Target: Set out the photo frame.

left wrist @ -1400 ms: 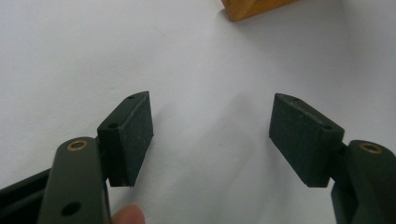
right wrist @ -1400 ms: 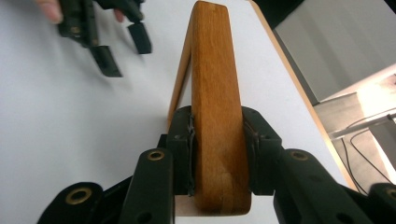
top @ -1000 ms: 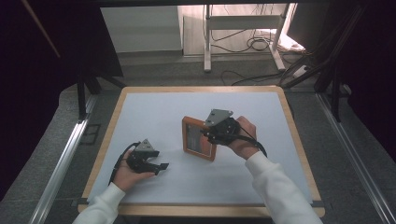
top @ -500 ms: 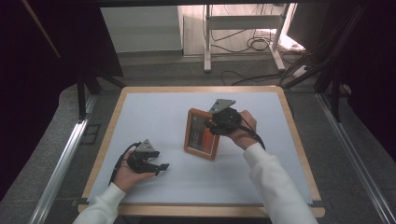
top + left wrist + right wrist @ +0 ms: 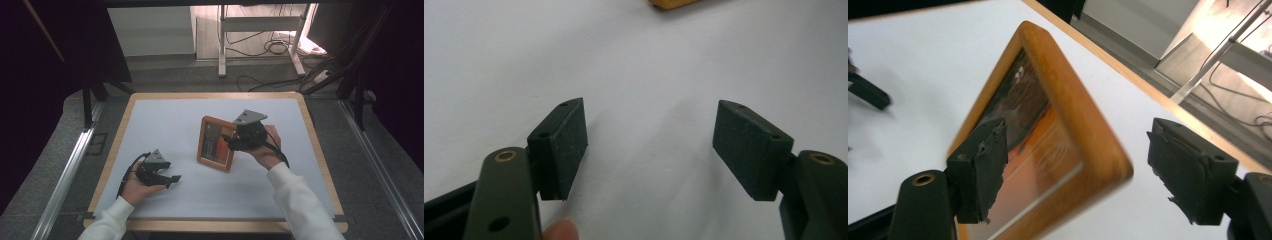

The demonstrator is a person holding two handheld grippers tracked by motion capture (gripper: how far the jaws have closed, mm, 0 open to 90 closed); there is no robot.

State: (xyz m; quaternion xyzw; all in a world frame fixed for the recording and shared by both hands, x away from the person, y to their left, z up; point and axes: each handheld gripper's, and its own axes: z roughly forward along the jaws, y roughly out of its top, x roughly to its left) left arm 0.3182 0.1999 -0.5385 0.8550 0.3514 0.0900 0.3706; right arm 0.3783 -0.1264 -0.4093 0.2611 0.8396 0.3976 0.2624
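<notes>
Two tongs over one white worktop (image 5: 165, 120) with a wooden rim. Nearest the person, the left tongs (image 5: 172, 178) sit low at the near left of the surface, held in the left hand (image 5: 135, 182); the jaws point toward the middle. In the left gripper view the left tongs (image 5: 649, 145) stand wide apart with bare white surface between the pads, nothing gripped; a fingertip shows at the bottom edge and an orange-brown corner of the frame at the top edge.

Farther in, near the centre, the wooden picture frame (image 5: 216, 143) rests on the worktop, its glazed face showing orange and dark tones. Whether it lies flat or is propped on a stand I cannot tell.

The right tongs (image 5: 231, 143) are at the frame's right edge, held in the right hand (image 5: 265, 147), white sleeve trailing back to the near edge. In the right gripper view the right tongs (image 5: 1075, 165) have just been opening: the jaws straddle the near corner of the picture frame (image 5: 1073, 115), one pad over the glass, the other well off the wood. No pad presses the frame.

Beyond the worktop: grey floor, a metal stand's legs (image 5: 260, 40), loose cables (image 5: 272, 47).
</notes>
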